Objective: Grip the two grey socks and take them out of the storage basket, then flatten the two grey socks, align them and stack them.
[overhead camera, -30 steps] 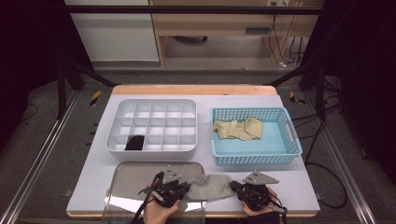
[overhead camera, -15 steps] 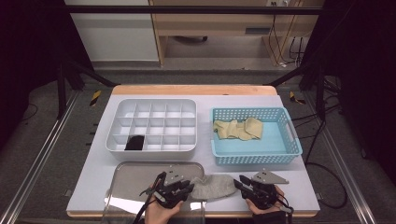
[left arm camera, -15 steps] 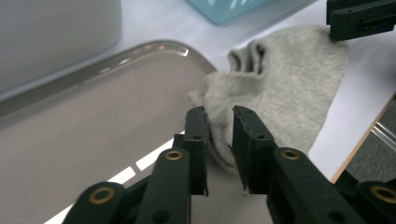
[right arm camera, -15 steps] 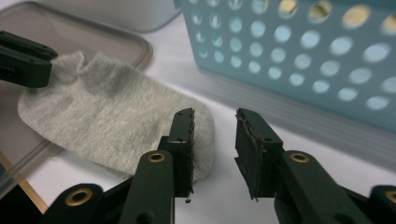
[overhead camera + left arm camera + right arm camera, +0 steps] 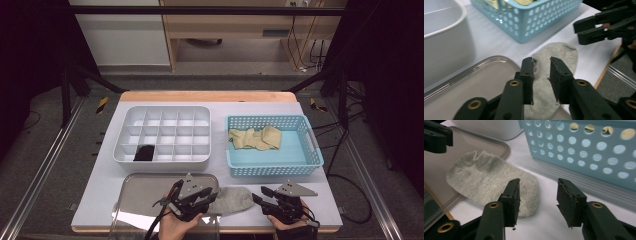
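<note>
Lying flat on table [image 5: 100, 190] and tray [image 5: 145, 192], grey sock [image 5: 235, 199], both grippers [image 5: 541, 72] [image 5: 537, 195] having just been opening, jaws parted, gripping nothing.

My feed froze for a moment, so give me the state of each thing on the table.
Grey sock: flat, half on the tray, released.
Left gripper: fingers apart over the sock.
Right gripper: fingers just opened, nothing between.
Blue basket: holds beige socks.
White divided box: one black item in a cell.
Tray: lying flat.
</note>
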The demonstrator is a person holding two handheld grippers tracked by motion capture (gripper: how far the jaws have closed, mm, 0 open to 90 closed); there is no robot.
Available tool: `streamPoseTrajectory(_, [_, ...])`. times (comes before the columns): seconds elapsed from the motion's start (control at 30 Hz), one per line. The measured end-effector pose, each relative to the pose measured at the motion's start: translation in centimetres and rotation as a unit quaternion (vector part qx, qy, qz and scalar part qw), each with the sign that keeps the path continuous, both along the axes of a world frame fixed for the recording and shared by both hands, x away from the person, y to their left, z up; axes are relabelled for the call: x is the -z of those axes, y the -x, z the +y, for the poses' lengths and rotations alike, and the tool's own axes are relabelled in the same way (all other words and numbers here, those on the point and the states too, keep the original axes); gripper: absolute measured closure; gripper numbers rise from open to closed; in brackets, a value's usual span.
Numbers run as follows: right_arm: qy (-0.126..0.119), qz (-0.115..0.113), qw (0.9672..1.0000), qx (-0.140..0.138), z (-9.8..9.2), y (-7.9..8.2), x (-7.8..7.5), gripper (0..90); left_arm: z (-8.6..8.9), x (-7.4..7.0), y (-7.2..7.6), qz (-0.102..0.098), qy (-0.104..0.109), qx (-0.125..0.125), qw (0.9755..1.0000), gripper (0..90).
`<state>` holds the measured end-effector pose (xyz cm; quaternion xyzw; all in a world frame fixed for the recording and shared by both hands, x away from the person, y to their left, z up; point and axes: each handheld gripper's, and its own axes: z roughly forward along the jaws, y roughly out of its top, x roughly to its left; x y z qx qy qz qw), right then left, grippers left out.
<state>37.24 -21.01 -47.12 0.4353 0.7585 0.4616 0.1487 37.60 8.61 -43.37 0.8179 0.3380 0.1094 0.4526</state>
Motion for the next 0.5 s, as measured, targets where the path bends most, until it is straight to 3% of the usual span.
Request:
streamPoseTrajectory(0.23, [-0.003, -0.001, 0.9999, 0.01, -0.3, 0.2, 0.4, 55.4, -2.3, 0.9, -0.1, 0.006, -0.017, 0.014, 0.9997, 88.3])
streamPoseTrajectory(0.37, [-0.009, -0.01, 0.9997, 0.021, -0.3, 0.5, 0.7, 57.1, -3.2, 1.4, -0.4, 0.013, -0.026, 0.02, 0.9994, 89.2])
streamPoseTrajectory(0.5, [-0.004, 0.001, 0.9998, 0.017, 0.1, 0.5, 1.1, 57.0, -3.9, 2.2, -0.7, 0.018, -0.039, 0.024, 0.9988, 89.3])
